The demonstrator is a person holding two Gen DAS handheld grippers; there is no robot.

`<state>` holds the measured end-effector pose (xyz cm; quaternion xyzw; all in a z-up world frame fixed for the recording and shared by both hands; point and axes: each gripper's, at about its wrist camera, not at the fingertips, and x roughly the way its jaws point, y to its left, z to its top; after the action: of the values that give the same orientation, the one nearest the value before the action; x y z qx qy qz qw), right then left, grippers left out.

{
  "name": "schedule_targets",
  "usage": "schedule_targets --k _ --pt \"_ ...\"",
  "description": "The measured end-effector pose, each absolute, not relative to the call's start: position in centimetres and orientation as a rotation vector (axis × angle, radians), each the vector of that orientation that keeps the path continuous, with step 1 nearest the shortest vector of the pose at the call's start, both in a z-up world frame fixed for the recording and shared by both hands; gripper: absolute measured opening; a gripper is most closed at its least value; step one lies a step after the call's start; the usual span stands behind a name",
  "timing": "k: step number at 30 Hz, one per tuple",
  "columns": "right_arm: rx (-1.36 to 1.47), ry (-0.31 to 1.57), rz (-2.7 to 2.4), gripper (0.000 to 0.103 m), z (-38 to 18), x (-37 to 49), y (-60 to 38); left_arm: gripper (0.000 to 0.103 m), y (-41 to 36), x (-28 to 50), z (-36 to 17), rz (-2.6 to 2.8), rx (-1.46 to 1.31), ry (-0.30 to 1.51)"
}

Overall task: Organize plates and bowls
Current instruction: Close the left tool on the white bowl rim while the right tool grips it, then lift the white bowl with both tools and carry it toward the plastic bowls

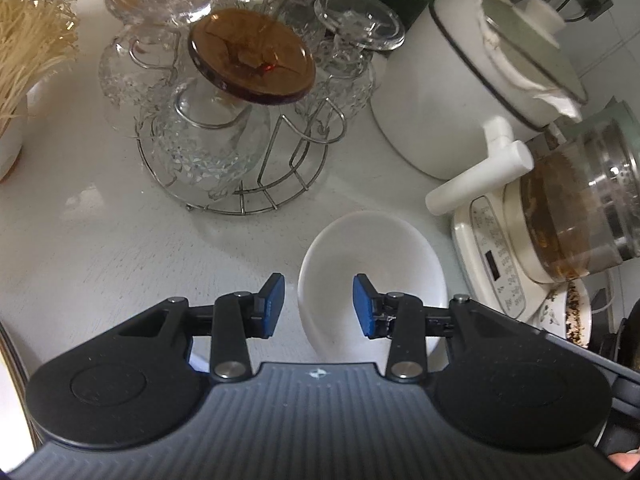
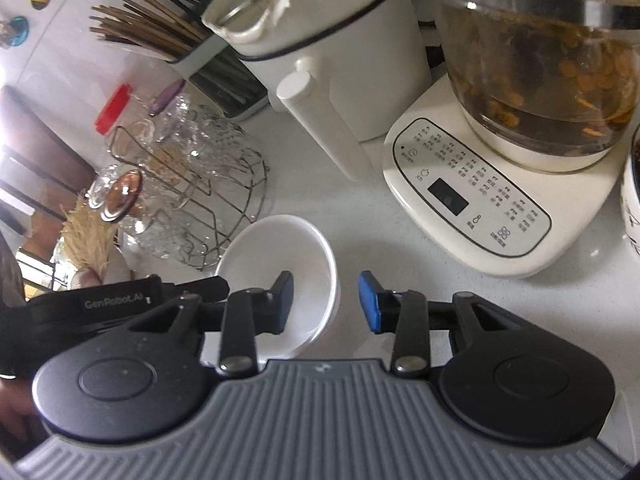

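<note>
You have both tools hovering over one white bowl (image 1: 372,276), which sits upright on the worktop (image 1: 100,248) between the wire glass rack (image 1: 240,168) and the kettle base (image 2: 468,200), well in from any edge you can see. Your left gripper (image 1: 319,306) stands wide open and holds nothing; its pads straddle the bowl's left rim, one outside and one over the hollow. Your right gripper (image 2: 326,304) is likewise spread and empty, straddling the right rim.

This looks like the approach step of picking up the bowl, with no grip yet made. Next you likely need only one claw: lower it until the rim sits between the pads, then close firmly. Mind the rack of glasses (image 1: 200,132) just beside the bowl when you lift.
</note>
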<state>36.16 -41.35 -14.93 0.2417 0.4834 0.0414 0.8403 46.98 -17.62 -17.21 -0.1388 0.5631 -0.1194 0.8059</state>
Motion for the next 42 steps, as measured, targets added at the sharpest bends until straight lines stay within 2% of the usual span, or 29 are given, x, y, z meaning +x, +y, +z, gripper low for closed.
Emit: schedule_targets --k 3,4,6,7,11,14,19,42 --pt "0.515 1.047 0.080 0.034 -15.6 36.8 -41.4 0.042 -18.0 47.4 -17.5 -0.254 -0.291 1.204" --pt "0.515 1.050 0.081 0.034 -15.8 37.0 -41.4 0.037 -18.1 47.5 -17.6 -0.252 -0.289 1.203" --pt "0.516 1.056 0.087 0.033 -16.1 37.4 -41.5 0.034 -18.2 47.6 -17.7 -0.250 -0.283 1.204" --pt "0.520 1.059 0.097 0.028 -16.2 37.5 -41.5 0.031 -18.4 47.7 -17.8 -0.250 -0.277 1.202" --pt "0.504 1.088 0.109 0.022 -16.7 37.9 -41.4 0.017 -18.9 47.7 -18.3 -0.254 -0.271 1.212" --pt "0.485 1.089 0.117 0.017 -16.8 38.1 -41.3 0.011 -18.8 47.5 -18.4 -0.250 -0.282 1.206" --pt "0.475 1.086 0.124 0.013 -16.7 38.1 -41.2 0.011 -18.7 47.2 -17.9 -0.248 -0.286 1.190" --pt "0.502 0.995 0.198 0.013 -10.4 33.7 -40.1 0.011 -14.9 41.4 -12.0 -0.256 -0.411 1.169"
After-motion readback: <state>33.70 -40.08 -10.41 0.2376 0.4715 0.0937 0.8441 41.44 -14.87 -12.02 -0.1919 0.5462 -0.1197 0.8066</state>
